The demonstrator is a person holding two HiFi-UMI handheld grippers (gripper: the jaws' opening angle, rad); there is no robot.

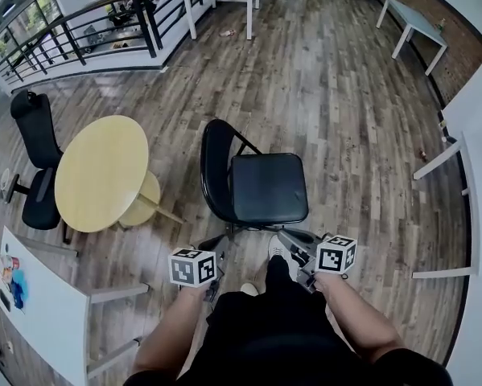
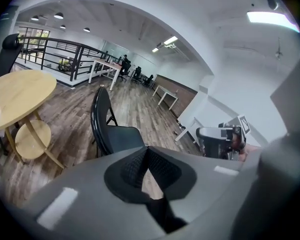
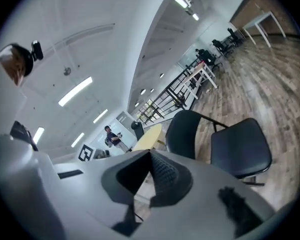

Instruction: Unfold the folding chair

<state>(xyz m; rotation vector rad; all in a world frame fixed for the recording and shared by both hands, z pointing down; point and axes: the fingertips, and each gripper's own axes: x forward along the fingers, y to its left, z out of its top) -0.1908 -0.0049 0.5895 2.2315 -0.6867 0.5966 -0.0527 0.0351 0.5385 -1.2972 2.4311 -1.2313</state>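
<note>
Chair (image 1: 261,185) stands open (looks fully spread); my left claw (image 2: 148,150), right claw (image 3: 151,156) both pressed together, empty; I'd retreat without nudging it.

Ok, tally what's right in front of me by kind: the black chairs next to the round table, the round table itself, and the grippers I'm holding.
Black chairs: 2, the folding chair and the office chair
Round table: 1
Grippers: 2, the left gripper and the right gripper
Total: 5
</note>
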